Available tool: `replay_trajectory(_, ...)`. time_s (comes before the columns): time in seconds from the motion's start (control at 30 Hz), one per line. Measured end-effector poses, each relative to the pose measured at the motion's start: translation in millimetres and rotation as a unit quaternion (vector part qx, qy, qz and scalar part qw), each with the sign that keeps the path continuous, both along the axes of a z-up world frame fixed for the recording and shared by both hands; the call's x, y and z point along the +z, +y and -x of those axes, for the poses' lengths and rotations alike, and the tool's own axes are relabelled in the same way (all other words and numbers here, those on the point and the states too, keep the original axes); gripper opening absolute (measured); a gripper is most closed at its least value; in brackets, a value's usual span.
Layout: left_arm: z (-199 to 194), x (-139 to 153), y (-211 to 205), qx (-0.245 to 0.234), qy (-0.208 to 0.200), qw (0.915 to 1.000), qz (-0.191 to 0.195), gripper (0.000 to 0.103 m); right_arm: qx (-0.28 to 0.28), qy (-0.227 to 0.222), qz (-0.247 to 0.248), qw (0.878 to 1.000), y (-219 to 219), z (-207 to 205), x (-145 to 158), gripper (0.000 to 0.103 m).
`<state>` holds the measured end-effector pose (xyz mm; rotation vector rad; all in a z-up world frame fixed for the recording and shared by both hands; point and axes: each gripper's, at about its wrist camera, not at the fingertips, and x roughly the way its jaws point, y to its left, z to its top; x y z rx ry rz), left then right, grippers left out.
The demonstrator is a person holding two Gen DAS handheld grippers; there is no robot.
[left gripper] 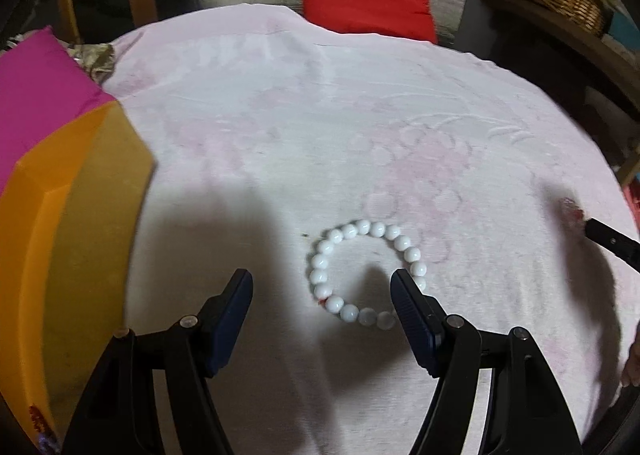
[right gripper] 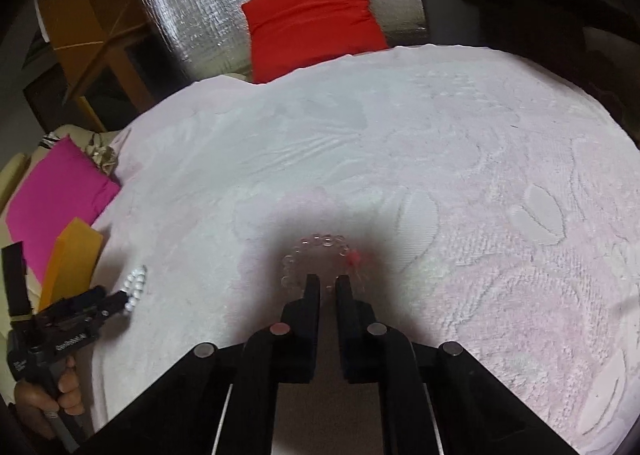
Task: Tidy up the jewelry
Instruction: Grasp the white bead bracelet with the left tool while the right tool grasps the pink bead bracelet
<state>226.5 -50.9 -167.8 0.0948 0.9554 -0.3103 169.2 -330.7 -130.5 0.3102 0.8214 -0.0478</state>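
Closing in on two bracelets at once, both grippers are seen low over the pale pink towel that covers the table. The left gripper is held wide apart, nothing between its pads, and the white bead bracelet lies flat on the towel straddled by it: the right-hand finger is planted inside or over the ring's near edge, the left-hand finger well outside it. No contact can be confirmed there.

Over on the other side, the right gripper is drawn nearly together, and the clear bead bracelet, with its small red tassel, sits right at the tips. The near strand appears to be pinched, though motion blur and shadow leave that unsettled.

An orange box and a magenta cloth are seen at the left edge, a likely destination, judged only from position.

The pick-up step is judged to be in hand. Next, a gentle lift is called for on the right to prove the grip, while the left must be squeezed onto one side of the white ring.
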Motion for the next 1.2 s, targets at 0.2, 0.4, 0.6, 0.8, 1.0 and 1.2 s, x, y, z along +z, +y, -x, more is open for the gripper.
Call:
replay_trajectory(0.2, 5, -2, -7, -0.028, 0.000, 0.9993, 0.024, 0.062, 0.011, 0.002, -0.005, 1.000, 5, 1, 0, 0.009)
replay_trajectory(0.4, 8, 0, -6, -0.032, -0.002, 0.9989, 0.033, 0.051, -0.014, 0.006, -0.011, 1.000, -3, 2, 3, 0.010)
replay_trajectory(0.6, 3, -3, -7, -0.030, 0.010, 0.9989, 0.035, 0.058, -0.031, 0.016, -0.024, 0.999, -10, -3, -2, 0.021)
replay_trajectory(0.8, 7, -5, -13, -0.042, 0.004, 0.9986, 0.031, 0.068, -0.029, 0.014, -0.023, 0.999, -1, -14, -5, 0.050)
replay_trajectory(1.0, 14, -6, -19, -0.047, -0.011, 0.9986, 0.023, 0.067, -0.008, 0.012, 0.039, 0.999, 17, -23, -10, 0.056)
replay_trajectory(1.2, 21, -4, -26, -0.064, -0.015, 0.9976, 0.022, 0.037, 0.001, 0.008, 0.098, 0.995, 26, -24, -11, 0.016)
